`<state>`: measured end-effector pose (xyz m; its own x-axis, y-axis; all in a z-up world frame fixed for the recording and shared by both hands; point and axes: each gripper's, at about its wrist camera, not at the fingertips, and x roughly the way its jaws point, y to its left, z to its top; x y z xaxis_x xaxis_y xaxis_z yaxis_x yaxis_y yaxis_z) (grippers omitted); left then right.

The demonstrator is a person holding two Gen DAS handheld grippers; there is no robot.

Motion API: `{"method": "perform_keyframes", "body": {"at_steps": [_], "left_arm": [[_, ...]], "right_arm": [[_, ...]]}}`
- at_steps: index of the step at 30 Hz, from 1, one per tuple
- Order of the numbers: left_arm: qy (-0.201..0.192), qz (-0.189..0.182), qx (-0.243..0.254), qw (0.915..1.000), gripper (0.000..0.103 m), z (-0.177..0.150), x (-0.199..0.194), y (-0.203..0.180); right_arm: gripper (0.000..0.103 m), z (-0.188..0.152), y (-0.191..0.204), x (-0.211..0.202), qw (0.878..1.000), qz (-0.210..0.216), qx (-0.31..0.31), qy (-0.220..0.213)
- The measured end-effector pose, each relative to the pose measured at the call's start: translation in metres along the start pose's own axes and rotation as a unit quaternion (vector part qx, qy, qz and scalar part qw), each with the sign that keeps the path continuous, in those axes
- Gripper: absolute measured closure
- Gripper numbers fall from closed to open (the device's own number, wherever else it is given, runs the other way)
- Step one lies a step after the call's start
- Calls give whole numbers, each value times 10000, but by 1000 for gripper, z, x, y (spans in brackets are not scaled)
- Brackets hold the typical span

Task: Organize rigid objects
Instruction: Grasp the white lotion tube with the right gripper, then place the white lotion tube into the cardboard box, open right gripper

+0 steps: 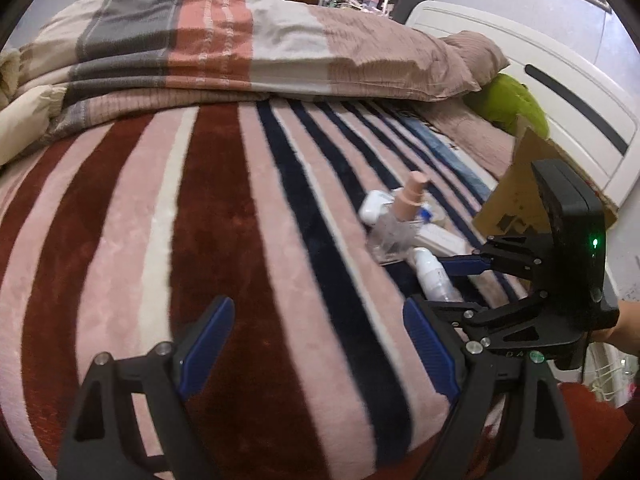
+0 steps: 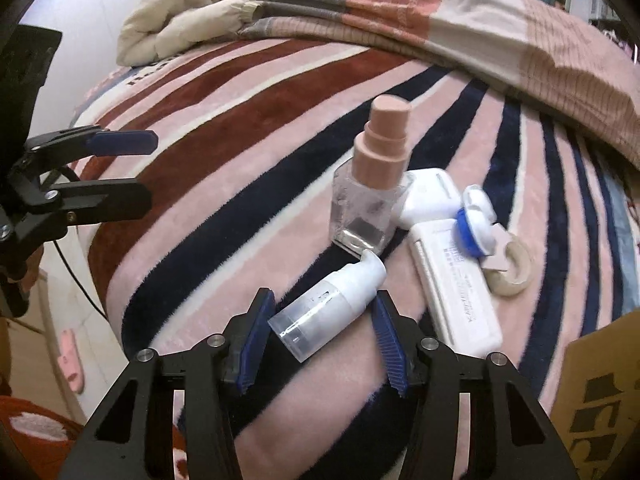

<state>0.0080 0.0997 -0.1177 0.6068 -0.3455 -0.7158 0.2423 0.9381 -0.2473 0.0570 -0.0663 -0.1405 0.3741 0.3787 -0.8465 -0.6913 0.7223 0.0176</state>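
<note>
Pump bottle point(image 2: 332, 304) lies (sideways) between right gripper point(image 2: 322, 340) fingers, untouched.

The bed's blanket point(image 2: 224, 184) is striped pink, maroon, navy and cream. At twelve o'clock lies a quilt point(image 2: 400, 4) blocked in grey, salmon and beige. The clear bottle point(image 2: 362, 216) wears a pink cap; the pump bottle point(image 2: 332, 304) is white.

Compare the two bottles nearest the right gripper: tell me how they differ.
The pink-capped bottle stands upright; the white pump bottle lies on its side. The pink-capped bottle has a clear, squarish body; the white pump bottle is round and frosted. Both rest on the striped blanket, touching at the pump's nozzle.
</note>
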Motion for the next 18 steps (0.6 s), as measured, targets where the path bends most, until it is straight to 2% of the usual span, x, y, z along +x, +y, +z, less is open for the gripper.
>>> {"method": "perform_keyframes", "body": {"at_steps": [2, 6, 8, 10, 13, 15, 18], "left_arm": [[-4, -219, 0, 9998, 19, 5, -1, -8], [19, -1086, -51, 9941, 19, 23, -8, -35], [94, -1328, -77, 9911, 24, 35, -9, -53], [175, -1561, -19, 9876, 46, 47, -11, -72], [194, -1897, 121, 9816, 69, 65, -18, -105], [186, -2076, 189, 9779, 78, 74, -22, -125], [53, -1978, 399, 9794, 78, 90, -29, -155]], "right_arm": [[56, -2, 1, -8, 10000, -36, -28, -71], [57, -5, 6, -34, 9994, 30, -112, -320], [57, -5, 11, -53, 9983, 67, -211, -531], [57, -3, 17, -76, 9962, 77, -331, -805], [57, -3, 21, -115, 9910, 62, -478, -1246], [57, -3, 18, -135, 9878, -2, -505, -1474], [57, -7, 6, -164, 9821, -193, -475, -1813]]}}
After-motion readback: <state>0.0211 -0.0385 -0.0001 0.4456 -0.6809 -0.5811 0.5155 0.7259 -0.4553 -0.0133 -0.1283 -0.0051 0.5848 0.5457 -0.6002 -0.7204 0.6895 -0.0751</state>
